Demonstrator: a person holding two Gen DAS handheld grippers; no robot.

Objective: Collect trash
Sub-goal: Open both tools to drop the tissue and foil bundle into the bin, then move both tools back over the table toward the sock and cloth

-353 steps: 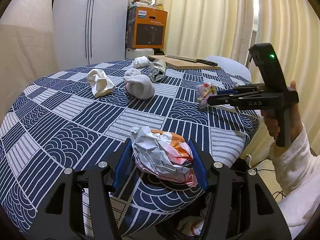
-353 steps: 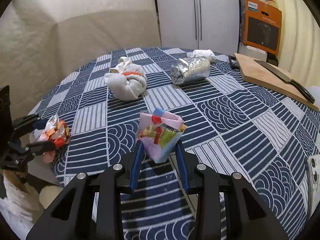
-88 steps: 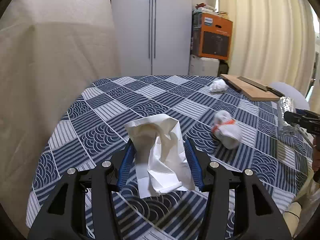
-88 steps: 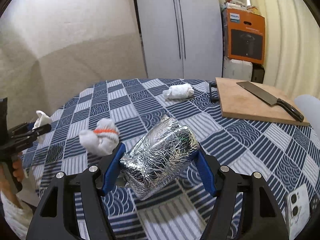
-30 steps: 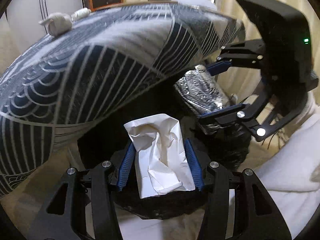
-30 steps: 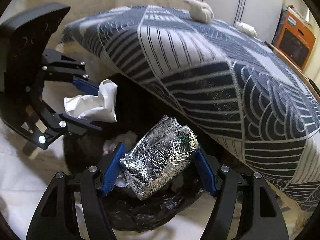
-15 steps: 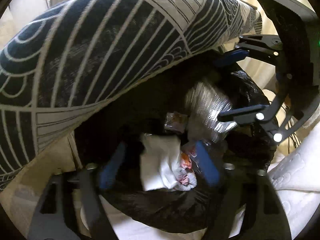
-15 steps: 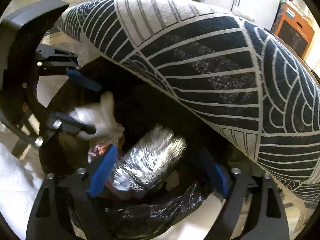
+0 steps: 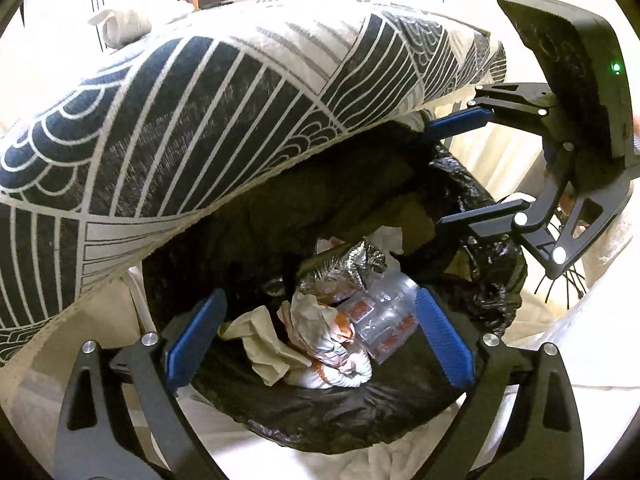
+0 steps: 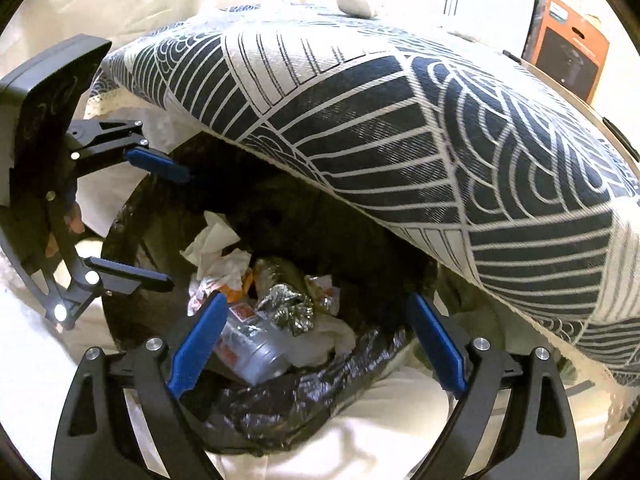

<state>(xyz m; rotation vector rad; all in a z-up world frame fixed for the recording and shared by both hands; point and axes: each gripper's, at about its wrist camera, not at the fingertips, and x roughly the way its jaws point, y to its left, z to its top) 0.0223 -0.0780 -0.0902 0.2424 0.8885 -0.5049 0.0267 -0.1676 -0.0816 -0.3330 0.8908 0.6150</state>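
Both grippers hang open and empty over a black-lined trash bin (image 9: 488, 292) beside the table. My left gripper (image 9: 316, 336) is open above the trash; it also shows in the right wrist view (image 10: 168, 224). My right gripper (image 10: 316, 344) is open too, seen in the left wrist view (image 9: 444, 168). In the bin lie the foil wad (image 9: 340, 268) (image 10: 288, 308), the crumpled white paper (image 9: 260, 340) (image 10: 212, 240), an orange-and-white wrapper (image 9: 332, 344) and a clear plastic bottle (image 9: 384, 316) (image 10: 248, 348).
The table with the blue-and-white patterned cloth (image 9: 192, 92) (image 10: 420, 128) overhangs the bin. A white wad (image 9: 120, 26) (image 10: 352, 0) lies on its top. An orange box (image 10: 568, 48) stands behind.
Both grippers opened over the bin; the white paper and the foil wad dropped from the jaws into it.
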